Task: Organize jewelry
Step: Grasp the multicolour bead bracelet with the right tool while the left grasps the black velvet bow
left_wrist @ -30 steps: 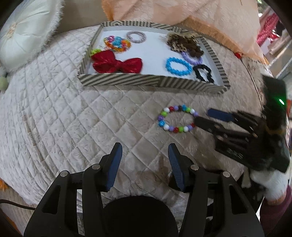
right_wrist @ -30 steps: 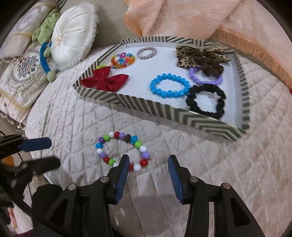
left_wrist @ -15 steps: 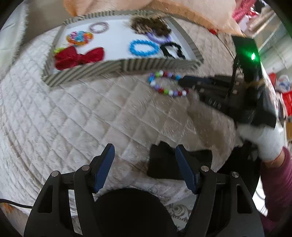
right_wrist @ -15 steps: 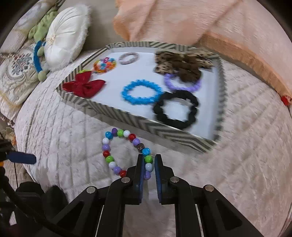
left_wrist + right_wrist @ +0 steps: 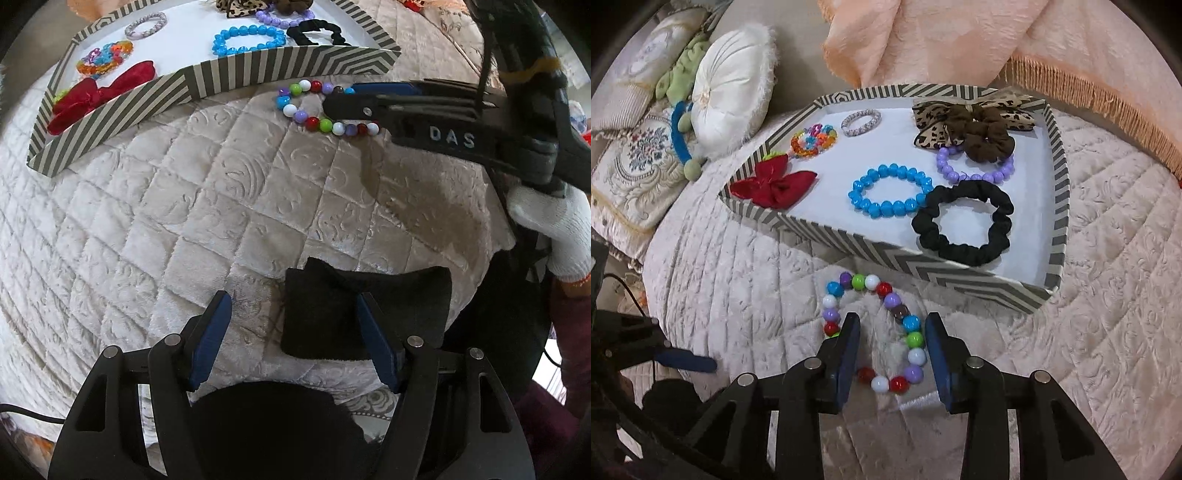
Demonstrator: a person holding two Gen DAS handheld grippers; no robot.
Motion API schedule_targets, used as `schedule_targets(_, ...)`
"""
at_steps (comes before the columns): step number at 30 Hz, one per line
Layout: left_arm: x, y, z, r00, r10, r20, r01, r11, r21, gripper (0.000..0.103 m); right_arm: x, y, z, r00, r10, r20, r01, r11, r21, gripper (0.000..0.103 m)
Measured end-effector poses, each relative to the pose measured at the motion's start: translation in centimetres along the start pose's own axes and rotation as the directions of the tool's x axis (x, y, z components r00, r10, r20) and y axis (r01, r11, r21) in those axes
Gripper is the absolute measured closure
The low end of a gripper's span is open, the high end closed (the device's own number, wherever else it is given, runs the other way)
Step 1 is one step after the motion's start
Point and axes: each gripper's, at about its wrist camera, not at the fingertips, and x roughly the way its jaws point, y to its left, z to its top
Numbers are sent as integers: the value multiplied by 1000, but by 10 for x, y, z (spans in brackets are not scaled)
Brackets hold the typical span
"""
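Note:
A multicoloured bead bracelet (image 5: pixel 875 325) lies on the quilted bed just in front of the striped tray (image 5: pixel 871 247). My right gripper (image 5: pixel 892 347) is open, its two blue pads straddling the bracelet's right side, low on the quilt. In the left wrist view the bracelet (image 5: pixel 321 107) lies beside the tray wall (image 5: pixel 207 81) with the right gripper (image 5: pixel 341 98) on it. My left gripper (image 5: pixel 293 343) is open and empty over a black cloth (image 5: pixel 365 314) at the bed's near edge. The tray holds a blue bracelet (image 5: pixel 890 192), a black scrunchie (image 5: pixel 962 225), a red bow (image 5: pixel 774 182) and other pieces.
A peach fringed blanket (image 5: pixel 960 44) lies behind the tray. A white round cushion (image 5: pixel 733 88), a green toy and embroidered pillows sit at the left. The quilted cover (image 5: pixel 166 206) spreads between the two grippers.
My right gripper was shut half a second ago and has opened around the bracelet's right side. The left gripper has drawn back and swung towards the bed's edge, over the black cloth.

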Motion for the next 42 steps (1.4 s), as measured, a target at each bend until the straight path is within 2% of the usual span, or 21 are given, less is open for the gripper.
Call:
schedule_targets(1,-2,-3,-2,1000,-9,2,9,1000,8,46,1,-1,1,1000,3,1,-3,1000,3,71)
schedule_targets(2,-4,-6,-4,1000,-25,1,25,999,26,59,1,-1,1,1000,-5,5,5,1000,2,78)
schedule_targets(3,-6,-9,-5,999,-31,5,31,998,50,70,1,-1,0,1000,-23,7,23,1000,-6,81)
schedule_targets(5,-7,-21,-10,1000,3,22,-6,995,103,79,0,-2,0,1000,-25,10,25,1000,-10,91)
schedule_targets(6,-8,-28,-11,999,30,39,-35,991,131,85,-1,-2,0,1000,-21,13,21,1000,-7,91)
schedule_targets(9,-15,-33,-12,997,31,77,-41,991,128,92,-9,-2,-1,999,-12,31,12,1000,-8,93)
schedule_targets(18,-53,-26,-20,982,8,186,-17,999,44,95,-48,8,3,994,12,104,-9,1000,-28,93)
schedule_targets(22,-77,-14,-16,969,16,245,-17,1000,2,95,-62,11,5,992,14,122,-10,999,-35,93)
schedule_targets(30,-114,7,-5,941,67,332,-36,994,-99,95,-90,19,9,987,7,158,2,998,-61,93)
schedule_targets(42,-145,19,11,908,134,397,-65,981,-182,95,-114,32,19,982,8,191,11,996,-93,93)
